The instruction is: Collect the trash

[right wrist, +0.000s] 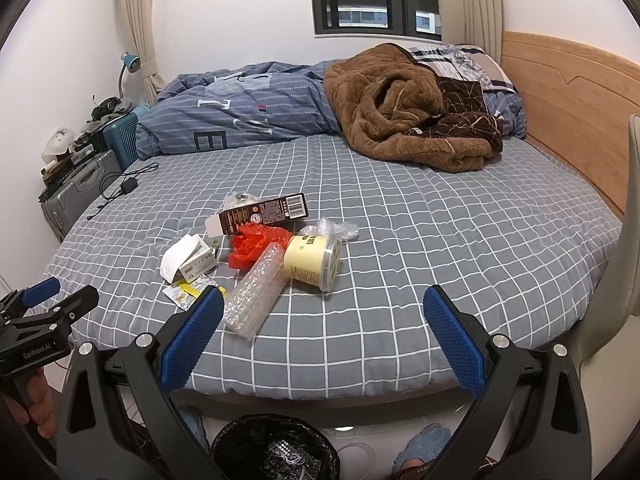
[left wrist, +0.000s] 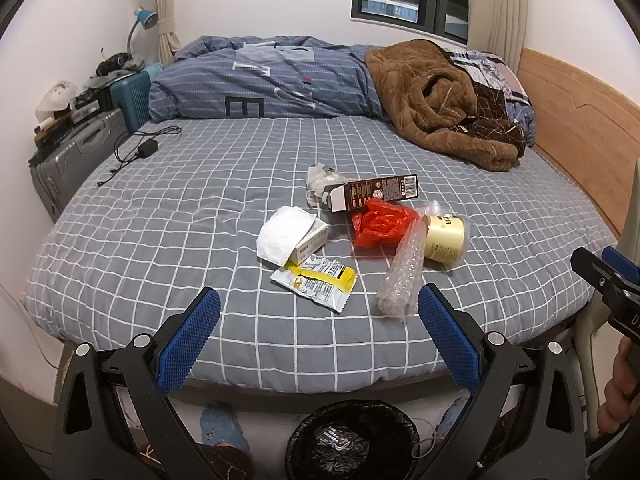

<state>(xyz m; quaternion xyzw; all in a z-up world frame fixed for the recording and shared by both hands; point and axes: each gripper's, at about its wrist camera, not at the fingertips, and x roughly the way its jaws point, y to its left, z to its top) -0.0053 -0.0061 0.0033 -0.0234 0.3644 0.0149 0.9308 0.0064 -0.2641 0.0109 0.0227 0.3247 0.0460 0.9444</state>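
Observation:
Trash lies in a cluster on the grey checked bed (left wrist: 160,216): a brown carton (left wrist: 376,194), a red plastic bag (left wrist: 380,224), a cream cup (left wrist: 444,236) on its side, bubble wrap (left wrist: 402,276), a yellow-white wrapper (left wrist: 316,282), a small white box with tissue (left wrist: 292,236). The cup (right wrist: 314,258) and bubble wrap (right wrist: 256,294) also show in the right wrist view. A bin with a black liner (left wrist: 352,440) stands on the floor below the bed edge. My left gripper (left wrist: 320,324) and right gripper (right wrist: 324,324) are open and empty, held before the bed's near edge.
A folded blue duvet (left wrist: 260,80) and a brown fleece blanket (left wrist: 436,104) lie at the far side. A charger cable (left wrist: 140,148) is at the left. Suitcases (left wrist: 80,152) stand left of the bed; a wooden headboard (left wrist: 580,136) is on the right.

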